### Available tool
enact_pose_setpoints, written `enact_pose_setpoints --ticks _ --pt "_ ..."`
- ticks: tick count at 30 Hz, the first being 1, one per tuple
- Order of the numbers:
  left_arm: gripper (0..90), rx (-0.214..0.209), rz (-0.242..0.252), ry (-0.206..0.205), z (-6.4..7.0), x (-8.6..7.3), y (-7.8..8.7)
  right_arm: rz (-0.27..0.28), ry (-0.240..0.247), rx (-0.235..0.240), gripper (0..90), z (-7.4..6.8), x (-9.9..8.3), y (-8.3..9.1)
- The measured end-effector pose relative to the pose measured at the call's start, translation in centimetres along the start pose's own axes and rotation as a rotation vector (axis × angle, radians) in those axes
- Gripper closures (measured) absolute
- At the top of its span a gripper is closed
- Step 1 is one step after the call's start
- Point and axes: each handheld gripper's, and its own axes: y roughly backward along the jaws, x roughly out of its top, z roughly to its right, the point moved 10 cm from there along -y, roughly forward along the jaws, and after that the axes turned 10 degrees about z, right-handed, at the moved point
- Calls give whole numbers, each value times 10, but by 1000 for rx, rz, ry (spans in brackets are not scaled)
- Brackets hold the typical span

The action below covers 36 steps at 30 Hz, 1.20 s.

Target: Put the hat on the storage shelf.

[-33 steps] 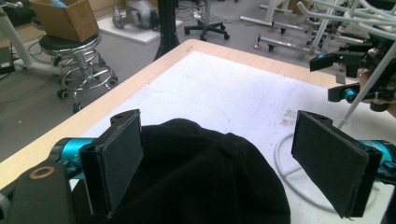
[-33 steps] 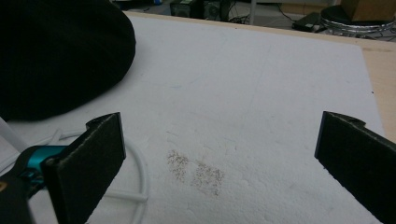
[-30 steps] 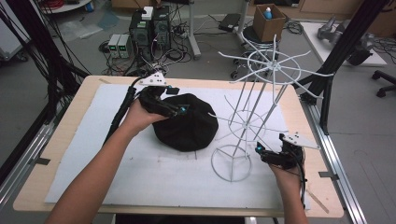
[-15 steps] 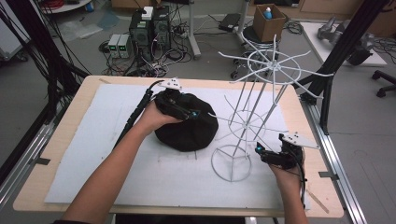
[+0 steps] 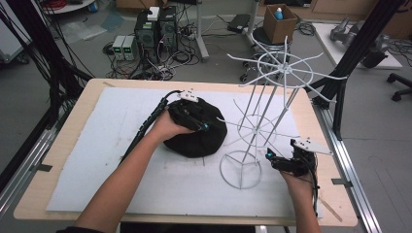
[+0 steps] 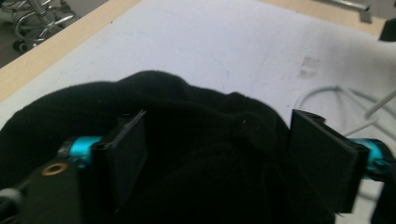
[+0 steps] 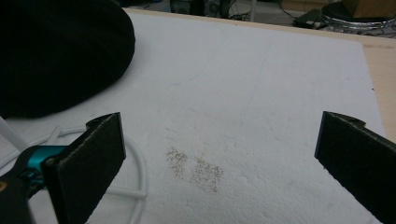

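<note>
The left gripper [image 5: 197, 119] and the hand holding it cover the near-left part of the black hat [image 5: 204, 141] in the high view. In the left gripper view the hat's lower part is cut off by the bottom edge.

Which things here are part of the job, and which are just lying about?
In the job: black hat; white wire rack; left hand-held gripper, jaws open over the hat; right hand-held gripper, open by the rack's base.

Lying about: cardboard box; computers.
</note>
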Motion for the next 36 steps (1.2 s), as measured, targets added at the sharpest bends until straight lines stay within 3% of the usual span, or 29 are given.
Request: enact_pose_setpoints --ticks 8,12,23,27,36 --pt "542 15 -17 -50 0 2 8 -9 3 -2 8 0 -1 0" --pt "617 -5 -1 -35 2 8 16 -10 4 -4 8 1 -2 0" --pt "686 -66 159 27 1 40 61 -20 15 -8 8 0 -3 -1" --pt "701 -68 204 21 0 53 79 -22 17 -10 8 1 -3 -1" --pt "714 -71 247 -24 1 72 116 -30 15 -11 8 0 -5 -2"
